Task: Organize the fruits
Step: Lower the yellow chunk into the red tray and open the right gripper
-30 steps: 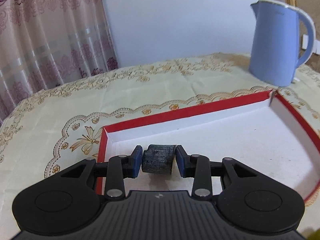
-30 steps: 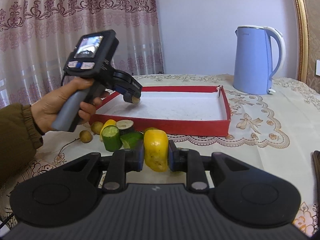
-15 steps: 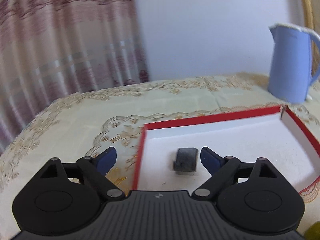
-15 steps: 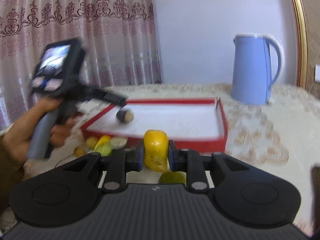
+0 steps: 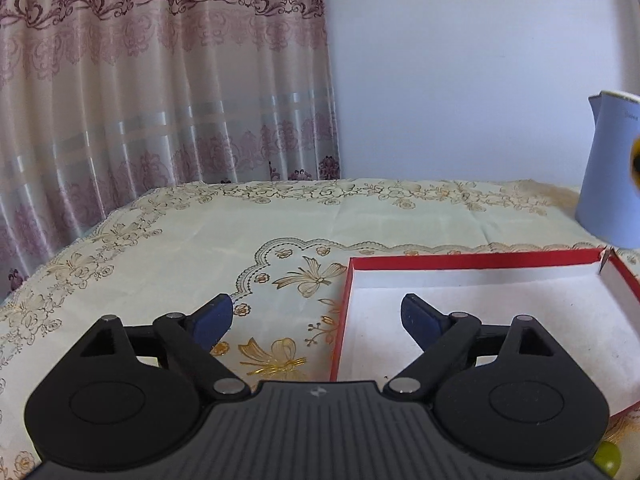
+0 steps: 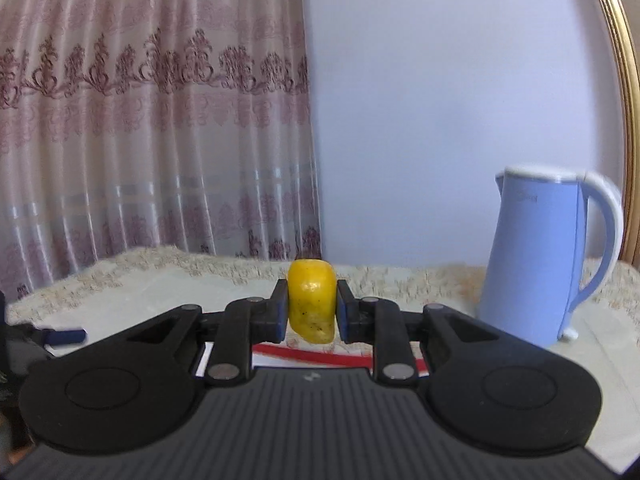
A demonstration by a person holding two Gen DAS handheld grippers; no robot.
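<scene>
My right gripper (image 6: 311,314) is shut on a yellow fruit piece (image 6: 311,304) and holds it in the air, above the near rim of the red tray (image 6: 320,358). My left gripper (image 5: 316,316) stands open with nothing between its blue pads. It straddles the left wall of the red tray (image 5: 472,258), whose white floor shows bare in this view. The dark piece is out of sight. A green fruit (image 5: 608,454) peeks out at the bottom right corner of the left wrist view. One blue fingertip (image 6: 64,336) of the left gripper shows at the left edge of the right wrist view.
A light blue kettle (image 6: 548,256) stands on the patterned tablecloth (image 5: 240,232) behind the tray's right end, and it also shows as the kettle (image 5: 612,184) at the right edge of the left wrist view. Curtains hang behind the table. A gold frame (image 6: 624,80) runs up the right side.
My left gripper opened, left the dark piece in the tray and swung away to the left, so the piece dropped from view. My right gripper rose from the fruit pile with the yellow piece.
</scene>
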